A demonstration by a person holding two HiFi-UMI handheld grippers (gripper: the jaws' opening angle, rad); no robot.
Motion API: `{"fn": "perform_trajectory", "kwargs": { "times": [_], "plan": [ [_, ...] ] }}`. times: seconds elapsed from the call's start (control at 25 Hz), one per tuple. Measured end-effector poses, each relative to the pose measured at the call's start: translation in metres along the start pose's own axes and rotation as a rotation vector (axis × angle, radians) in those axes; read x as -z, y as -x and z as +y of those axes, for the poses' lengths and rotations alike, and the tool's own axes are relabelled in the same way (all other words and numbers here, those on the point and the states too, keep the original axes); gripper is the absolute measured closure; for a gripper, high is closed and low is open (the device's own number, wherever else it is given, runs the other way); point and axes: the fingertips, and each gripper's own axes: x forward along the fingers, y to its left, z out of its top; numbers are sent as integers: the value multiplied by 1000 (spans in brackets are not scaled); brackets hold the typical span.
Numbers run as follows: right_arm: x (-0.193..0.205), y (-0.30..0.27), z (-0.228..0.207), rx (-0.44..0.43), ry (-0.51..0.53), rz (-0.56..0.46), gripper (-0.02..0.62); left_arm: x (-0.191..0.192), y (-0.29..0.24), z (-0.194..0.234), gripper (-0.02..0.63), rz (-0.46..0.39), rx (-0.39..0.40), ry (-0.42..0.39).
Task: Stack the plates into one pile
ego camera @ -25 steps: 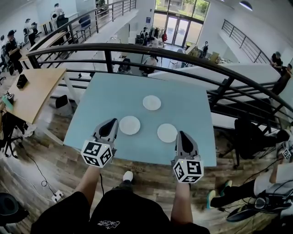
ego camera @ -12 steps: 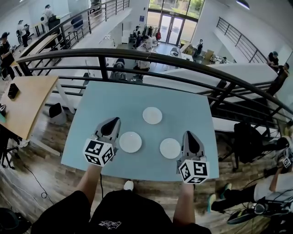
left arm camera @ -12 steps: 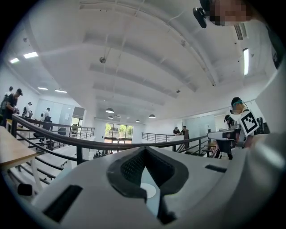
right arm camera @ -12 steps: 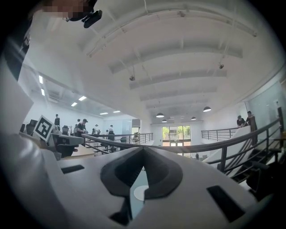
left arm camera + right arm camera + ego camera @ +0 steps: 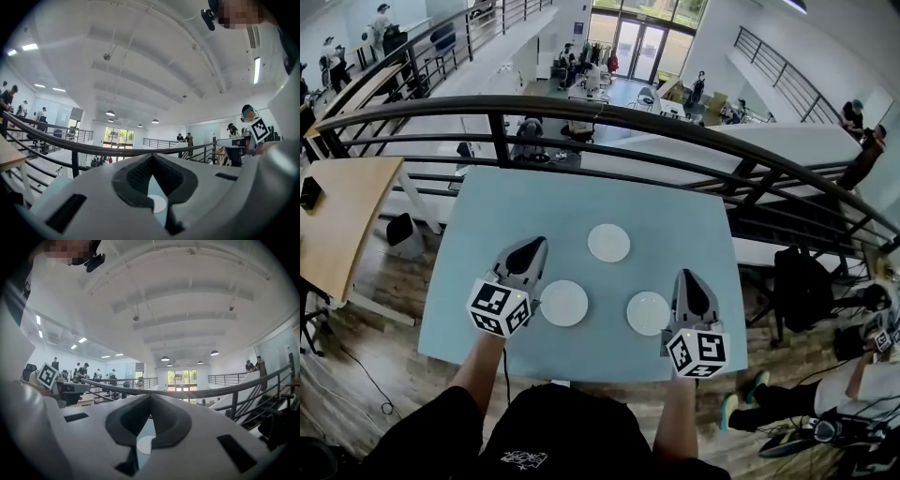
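3 white plates lie apart on the light blue table [image 5: 497, 211], none on top of another, and both grippers hover above the table's near half with nothing in them. The left gripper [image 5: 532, 247] has its jaws together and empty; the near-left plate [image 5: 564, 303] lies just to its right, beside the gripper's body and its marker cube [image 5: 499, 307] rather than ahead of the tips. The right gripper [image 5: 687, 277] is likewise closed on nothing, and the near-right plate [image 5: 648, 313] sits just to its left, close alongside its body. The far plate [image 5: 608, 243] lies further out on the table, between the lines of the 2 grippers and level with the left tips. In the left gripper view the left gripper [image 5: 151, 157] shows its tips meeting, with a plate [image 5: 157, 204] glimpsed on the table through the opening below them – which plate cannot be told. The right gripper view shows the same: the right gripper [image 5: 150, 397] closed, a plate [image 5: 144, 445] seen through the gap beneath. A dark railing [image 5: 581, 107] curves beyond the table's far edge
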Motion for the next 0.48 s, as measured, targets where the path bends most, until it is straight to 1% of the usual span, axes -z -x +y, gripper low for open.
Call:
{"fn": "perform_trajectory", "kwargs": {
  "times": [0.24,0.48],
  "plan": [
    [24,-3,-11,-9,-56,36,588,25,-16,-7,600,47,20,32],
    [64,-20,-34,-88,-94,113,588,61,-33,-22,598,111,-31,72]
  ]
}}
